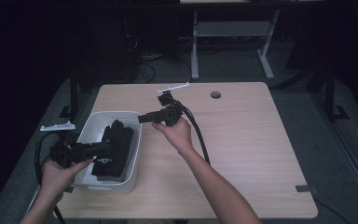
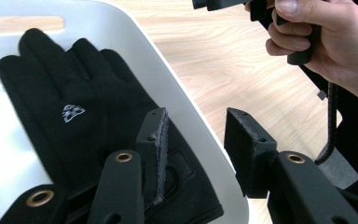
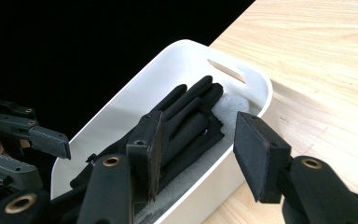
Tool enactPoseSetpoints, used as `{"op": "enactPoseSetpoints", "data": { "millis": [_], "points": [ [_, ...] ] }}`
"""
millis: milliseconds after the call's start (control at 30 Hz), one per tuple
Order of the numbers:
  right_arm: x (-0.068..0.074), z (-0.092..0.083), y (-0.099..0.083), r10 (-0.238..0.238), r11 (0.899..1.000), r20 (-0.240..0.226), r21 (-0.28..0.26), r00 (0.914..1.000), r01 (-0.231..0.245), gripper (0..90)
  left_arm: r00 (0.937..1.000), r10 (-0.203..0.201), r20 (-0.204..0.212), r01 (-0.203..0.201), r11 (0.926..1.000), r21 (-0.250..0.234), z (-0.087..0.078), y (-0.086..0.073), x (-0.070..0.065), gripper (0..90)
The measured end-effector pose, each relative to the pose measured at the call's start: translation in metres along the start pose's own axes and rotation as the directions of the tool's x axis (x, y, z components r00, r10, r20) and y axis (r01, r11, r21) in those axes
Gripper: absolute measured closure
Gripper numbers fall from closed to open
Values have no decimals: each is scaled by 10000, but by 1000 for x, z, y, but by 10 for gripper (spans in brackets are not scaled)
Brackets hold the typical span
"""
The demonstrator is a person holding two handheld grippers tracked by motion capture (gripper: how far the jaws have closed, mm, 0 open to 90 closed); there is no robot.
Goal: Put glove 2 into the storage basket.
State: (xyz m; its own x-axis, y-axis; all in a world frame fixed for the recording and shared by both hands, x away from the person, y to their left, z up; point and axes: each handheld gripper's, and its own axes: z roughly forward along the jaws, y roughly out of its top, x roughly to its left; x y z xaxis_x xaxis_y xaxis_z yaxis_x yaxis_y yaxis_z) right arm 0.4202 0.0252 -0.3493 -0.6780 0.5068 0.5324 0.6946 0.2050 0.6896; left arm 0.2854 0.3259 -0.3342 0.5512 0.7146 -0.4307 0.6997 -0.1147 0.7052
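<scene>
Two grippers are what we are holding over the table's (image 1: pixel 242 140) left edge, where the white tub (image 1: pixel 91 128) is sitting with black gloves (image 1: pixel 114 147) lying flat inside it. We are keeping our left gripper (image 2: pixel 196 144) spread, empty, straddling the tub's wall. We are holding our right gripper (image 3: pixel 198 140) spread and empty above the tub's rim.

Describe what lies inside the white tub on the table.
Black gloves lie stacked in the white tub, fingers towards its handle slot. What lies beneath them is covered.
</scene>
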Motion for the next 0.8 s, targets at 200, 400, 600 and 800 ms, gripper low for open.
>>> {"op": "enactPoseSetpoints", "data": {
  "millis": [200,400,600,800],
  "points": [
    [-4,-11,-1,116,9998,78,-137,9999,-115,495,9998,169,140,-169,9999,-3,5,5,-6,588],
    [-10,-24,-3,118,9995,195,-280,9997,-113,488,9991,302,308,-304,9995,76,13,9,-13,580],
    [-14,-34,-6,165,9991,282,-394,9995,-154,482,9985,356,411,-361,9993,112,18,11,-17,573],
    [-17,-41,-7,272,9985,309,-485,9992,-257,475,9977,415,540,-425,9989,175,23,14,-22,568]
  ]
}}
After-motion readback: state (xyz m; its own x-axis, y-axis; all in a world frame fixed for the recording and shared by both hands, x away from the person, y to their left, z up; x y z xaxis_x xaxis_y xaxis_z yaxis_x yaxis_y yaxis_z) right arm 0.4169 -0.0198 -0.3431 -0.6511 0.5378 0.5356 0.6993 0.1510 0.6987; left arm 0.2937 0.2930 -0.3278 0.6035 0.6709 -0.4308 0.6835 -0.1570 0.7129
